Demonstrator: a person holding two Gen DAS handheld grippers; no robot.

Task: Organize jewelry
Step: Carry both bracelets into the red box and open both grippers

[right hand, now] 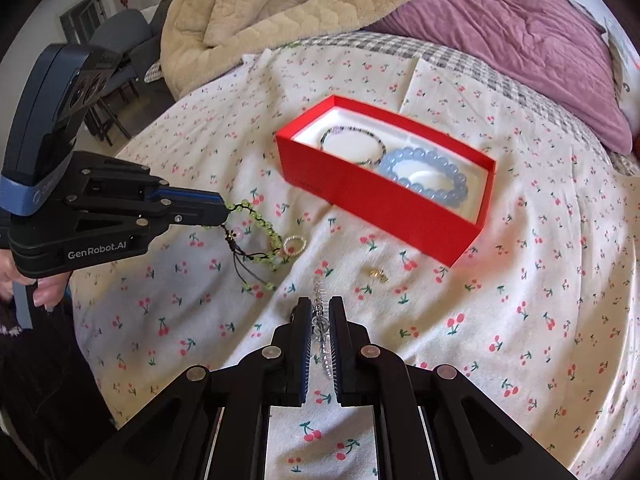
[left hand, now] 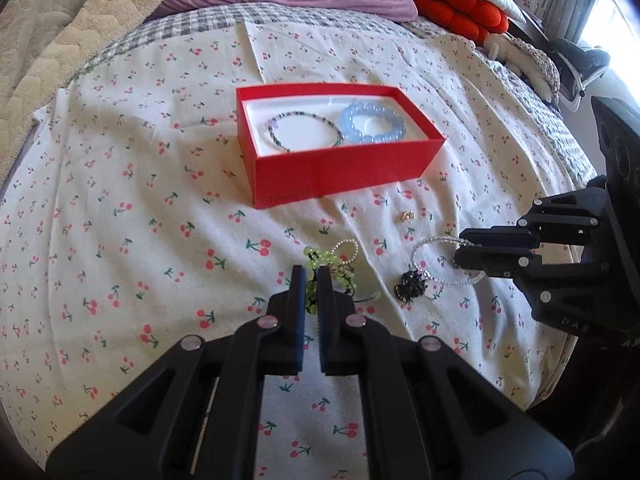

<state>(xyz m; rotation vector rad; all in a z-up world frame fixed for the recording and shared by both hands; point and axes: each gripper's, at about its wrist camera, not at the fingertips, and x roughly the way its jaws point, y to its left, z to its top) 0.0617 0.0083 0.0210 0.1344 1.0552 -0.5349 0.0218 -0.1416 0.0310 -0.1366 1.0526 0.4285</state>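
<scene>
Red box (left hand: 340, 168) showing a white lining; pale blue bead bracelet (right hand: 424, 178) lying inside. Lime-green bead bracelet (right hand: 260, 224) lying on a white sheet (left hand: 120, 240) bearing red cherry print. Purple pillow (right hand: 520, 40) lying behind.

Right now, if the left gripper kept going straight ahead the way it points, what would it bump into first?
The left gripper, shut on the green bead bracelet, points toward the red box. Probably the box's near wall comes first, though the small pearl ring lies close to that line; depth is unclear.
</scene>
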